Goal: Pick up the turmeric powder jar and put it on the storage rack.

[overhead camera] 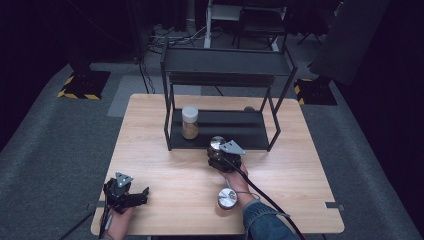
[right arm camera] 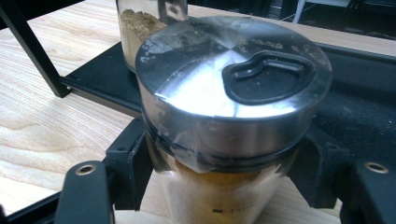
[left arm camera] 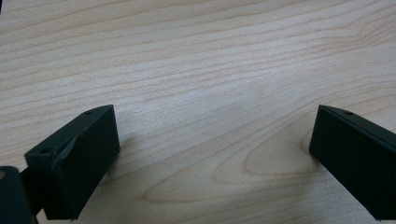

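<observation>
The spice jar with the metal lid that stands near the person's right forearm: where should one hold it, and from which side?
Grip the spice jar on its round body just below the metal lid, from the side, with the gripper level. It stands upright, so the wide lid forms a lip above the fingers. The open left gripper is probably the better choice, as bare table lies between them.

The right gripper (overhead camera: 218, 152) reaches far, jaws clamped. The left gripper (overhead camera: 131, 196) rests near-left, jaws spread wide.

high view: you're looking forward and down at the whole table (overhead camera: 165, 165) | left gripper view: you're hovering close over bare wood | right gripper view: you're pressing close on a jar (right arm camera: 229, 107), facing the rack (right arm camera: 373, 79) that high view is also showing (overhead camera: 220, 131)
</observation>
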`<state>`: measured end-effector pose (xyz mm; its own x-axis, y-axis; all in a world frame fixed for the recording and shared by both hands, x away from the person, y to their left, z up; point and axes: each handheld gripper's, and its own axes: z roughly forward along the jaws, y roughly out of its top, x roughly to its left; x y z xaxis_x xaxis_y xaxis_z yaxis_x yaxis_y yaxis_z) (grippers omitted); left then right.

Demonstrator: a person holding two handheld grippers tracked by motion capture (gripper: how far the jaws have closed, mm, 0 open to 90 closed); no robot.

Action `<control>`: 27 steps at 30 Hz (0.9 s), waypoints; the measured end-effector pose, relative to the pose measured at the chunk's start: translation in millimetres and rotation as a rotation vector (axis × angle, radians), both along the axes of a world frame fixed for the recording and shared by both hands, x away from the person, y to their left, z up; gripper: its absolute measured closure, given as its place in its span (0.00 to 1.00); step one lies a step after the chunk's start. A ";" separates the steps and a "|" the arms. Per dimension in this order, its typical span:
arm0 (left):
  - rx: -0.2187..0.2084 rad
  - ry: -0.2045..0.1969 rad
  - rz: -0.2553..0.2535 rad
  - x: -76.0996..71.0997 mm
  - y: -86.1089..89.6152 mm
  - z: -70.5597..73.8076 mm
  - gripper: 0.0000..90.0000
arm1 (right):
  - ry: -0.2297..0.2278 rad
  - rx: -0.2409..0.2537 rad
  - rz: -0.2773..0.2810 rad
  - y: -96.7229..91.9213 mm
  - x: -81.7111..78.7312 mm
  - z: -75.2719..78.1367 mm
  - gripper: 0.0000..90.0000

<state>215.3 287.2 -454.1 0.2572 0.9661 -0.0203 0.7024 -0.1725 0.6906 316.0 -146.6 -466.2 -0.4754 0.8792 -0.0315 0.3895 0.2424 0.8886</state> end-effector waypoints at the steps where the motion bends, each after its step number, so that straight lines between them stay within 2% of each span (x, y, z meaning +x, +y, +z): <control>1: 0.000 0.000 0.000 0.0 0.0 0.0 0.02 | -0.003 -0.004 0.003 0.1 -0.1 0.0 0.34; 5: 0.000 0.000 0.000 0.0 0.0 0.0 0.02 | -0.021 -0.024 0.008 2.1 -3.0 1.8 0.34; 13: 0.000 0.000 0.000 0.0 0.1 0.0 0.02 | -0.035 0.000 0.002 -1.7 -3.3 16.3 0.34; 19: 0.000 0.000 -0.001 0.0 0.1 0.0 0.02 | -0.043 0.009 -0.014 -4.1 2.9 32.8 0.34; 27: 0.000 0.000 -0.001 0.0 0.2 0.0 0.02 | -0.044 0.017 -0.044 -4.7 15.1 46.0 0.34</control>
